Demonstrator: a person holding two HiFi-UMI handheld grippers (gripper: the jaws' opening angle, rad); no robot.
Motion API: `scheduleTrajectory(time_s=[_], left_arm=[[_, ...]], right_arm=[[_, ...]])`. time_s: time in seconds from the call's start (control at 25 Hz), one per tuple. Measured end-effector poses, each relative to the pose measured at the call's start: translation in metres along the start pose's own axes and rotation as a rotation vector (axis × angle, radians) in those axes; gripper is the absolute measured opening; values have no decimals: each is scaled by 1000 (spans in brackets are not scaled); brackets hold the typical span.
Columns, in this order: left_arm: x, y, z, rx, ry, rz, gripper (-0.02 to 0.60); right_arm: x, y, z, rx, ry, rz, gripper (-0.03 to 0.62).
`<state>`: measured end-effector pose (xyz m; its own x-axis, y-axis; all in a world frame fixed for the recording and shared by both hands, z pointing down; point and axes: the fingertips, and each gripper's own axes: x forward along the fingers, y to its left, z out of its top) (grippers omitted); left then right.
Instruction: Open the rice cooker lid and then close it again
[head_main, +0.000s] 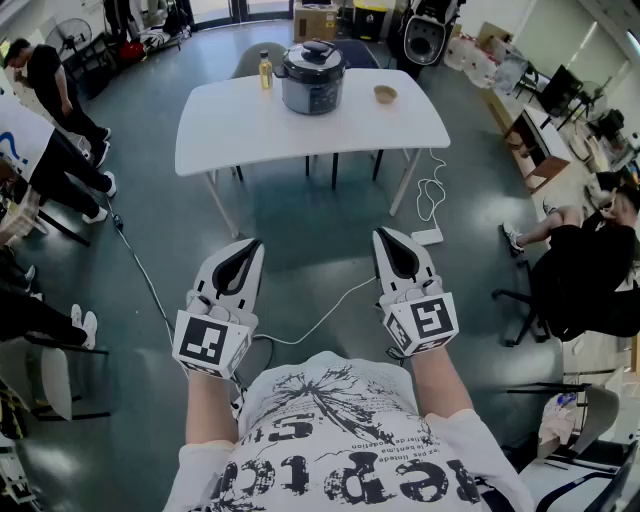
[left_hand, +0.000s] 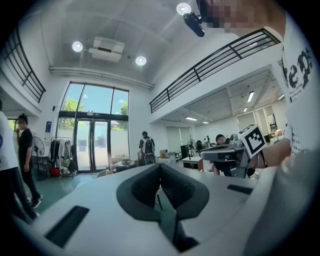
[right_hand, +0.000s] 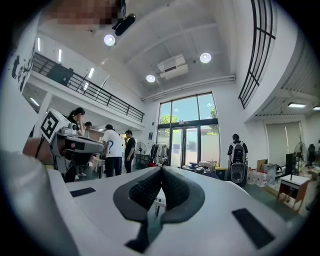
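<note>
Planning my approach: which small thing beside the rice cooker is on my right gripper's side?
The small tan bowl, right of the grey round rice cooker; the yellow bottle stands on its left.

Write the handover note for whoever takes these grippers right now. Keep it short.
Left gripper: shut, empty, held level.
Right gripper: shut, empty, held level.
Rice cooker stands on the white table ahead, well away from both grippers, with its lid on. Bottle to its left, small bowl to its right.
Done: nothing yet.
Left: walk up, open the lid, close it again.
</note>
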<state>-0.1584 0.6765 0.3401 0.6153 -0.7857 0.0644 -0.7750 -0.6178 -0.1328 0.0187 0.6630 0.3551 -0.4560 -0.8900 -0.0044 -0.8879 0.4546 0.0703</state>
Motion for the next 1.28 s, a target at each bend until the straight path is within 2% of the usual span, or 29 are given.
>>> scheduleTrajectory(time_s=[0.44,0.64,0.68,0.76,0.88,0.92,1.08,1.16,1.28], left_arm=[[-6,13,4,-26,-14,11,14],[-2,20,11,-70,-79,17,14],[-2,23,11,-72,-79,18,14],[-1,28,7,-68,-61,18,14],[6,36,4,-78,-59,27,14],[10,39,5,-89,-69,36,14],[35,53,-4,-81,-49,53,14],[54,62,-15,-56,-14,55,14],[92,78,-23,-47,4,78,14]], right_arm=[[8,12,4,1,-4,8,14],[16,13,10,9,-42,15,16],[19,14,12,-1,-45,23,69],[28,13,14,-19,-40,43,310],[42,2,17,-18,-63,39,492],[46,-2,17,-17,-67,40,527],[73,-24,7,1,-62,45,552],[93,-43,-1,36,-68,34,588],[129,-76,-13,84,-74,35,597]])
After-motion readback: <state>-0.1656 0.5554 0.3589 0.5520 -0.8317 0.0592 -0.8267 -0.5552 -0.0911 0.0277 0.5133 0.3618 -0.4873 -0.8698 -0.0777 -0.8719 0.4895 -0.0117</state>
